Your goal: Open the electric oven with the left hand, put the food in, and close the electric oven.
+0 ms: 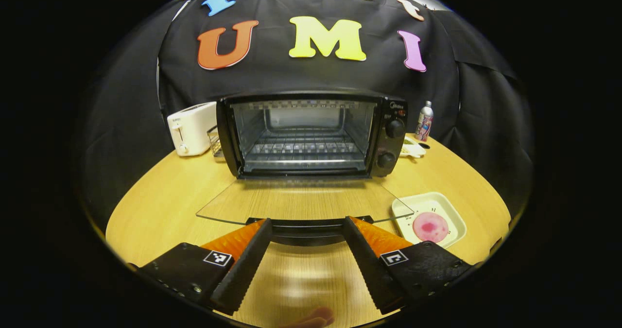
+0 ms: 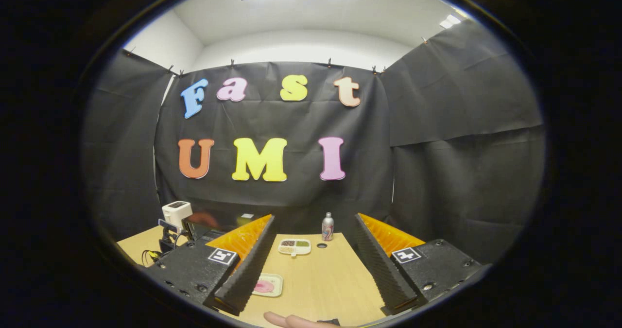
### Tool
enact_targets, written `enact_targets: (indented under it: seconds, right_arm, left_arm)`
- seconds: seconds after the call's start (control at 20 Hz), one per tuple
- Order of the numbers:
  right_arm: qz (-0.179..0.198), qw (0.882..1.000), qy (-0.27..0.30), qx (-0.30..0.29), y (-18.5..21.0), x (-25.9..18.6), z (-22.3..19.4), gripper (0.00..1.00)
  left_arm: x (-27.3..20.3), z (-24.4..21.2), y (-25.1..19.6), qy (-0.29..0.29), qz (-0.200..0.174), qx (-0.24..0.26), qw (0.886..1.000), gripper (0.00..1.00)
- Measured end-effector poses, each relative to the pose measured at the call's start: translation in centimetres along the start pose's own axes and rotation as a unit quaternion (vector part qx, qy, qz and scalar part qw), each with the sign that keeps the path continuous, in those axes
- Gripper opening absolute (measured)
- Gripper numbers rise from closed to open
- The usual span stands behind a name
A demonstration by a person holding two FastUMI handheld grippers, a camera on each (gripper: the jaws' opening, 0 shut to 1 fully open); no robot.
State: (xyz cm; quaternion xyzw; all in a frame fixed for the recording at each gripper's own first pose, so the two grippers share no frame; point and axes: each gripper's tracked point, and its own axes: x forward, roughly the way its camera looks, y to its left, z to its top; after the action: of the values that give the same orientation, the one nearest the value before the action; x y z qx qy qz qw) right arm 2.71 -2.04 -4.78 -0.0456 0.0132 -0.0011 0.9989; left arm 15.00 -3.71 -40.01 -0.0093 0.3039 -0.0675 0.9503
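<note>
In the left gripper view, the left gripper (image 1: 307, 231) is spread wide, its fingers flanking the dark handle (image 1: 307, 230) of the lowered glass door (image 1: 301, 202) without pressing on it. Just right of the door, a pink food item (image 1: 430, 226) lies on a white tray (image 1: 454, 211) on the wooden table (image 1: 165, 197). Beyond the door, the electric oven (image 1: 311, 133) stands open, wire rack visible inside. A white toaster (image 1: 190, 129) sits to its left, a bottle (image 1: 424, 121) to its right. In the right gripper view, the right gripper (image 2: 313, 250) is released, holding nothing above the table.
</note>
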Motion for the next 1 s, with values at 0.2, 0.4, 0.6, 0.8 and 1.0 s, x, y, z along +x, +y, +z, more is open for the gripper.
enact_targets:
  seconds: [0.2, 0.4, 0.6, 0.8, 1.0]
  right_arm:
    - [0.003, 1.0, 0.014, 0.001, 0.5, 0.6, -0.7, 0.96]
    - [0.011, 1.0, 0.026, 0.004, 1.3, 1.1, -1.5, 0.96]
    - [0.019, 0.999, 0.044, 0.007, 2.2, 2.1, -2.7, 0.96]
    - [0.02, 0.997, 0.074, 0.0, 2.9, 4.1, -4.6, 0.96]
    - [0.026, 0.993, 0.117, -0.013, 3.7, 7.1, -7.4, 0.96]
  left_arm:
    - [1.1, -2.4, 0.0, 0.028, -0.001, -0.01, 1.0, 0.95]
    - [1.2, -2.6, 0.1, 0.025, -0.001, -0.009, 1.0, 0.95]
    - [1.1, -2.5, 0.0, 0.015, -0.001, -0.006, 1.0, 0.95]
    - [0.3, -1.3, 0.2, -0.017, 0.007, 0.001, 1.0, 0.95]
    - [-2.1, 0.0, -0.1, -0.042, 0.004, 0.002, 0.999, 0.94]
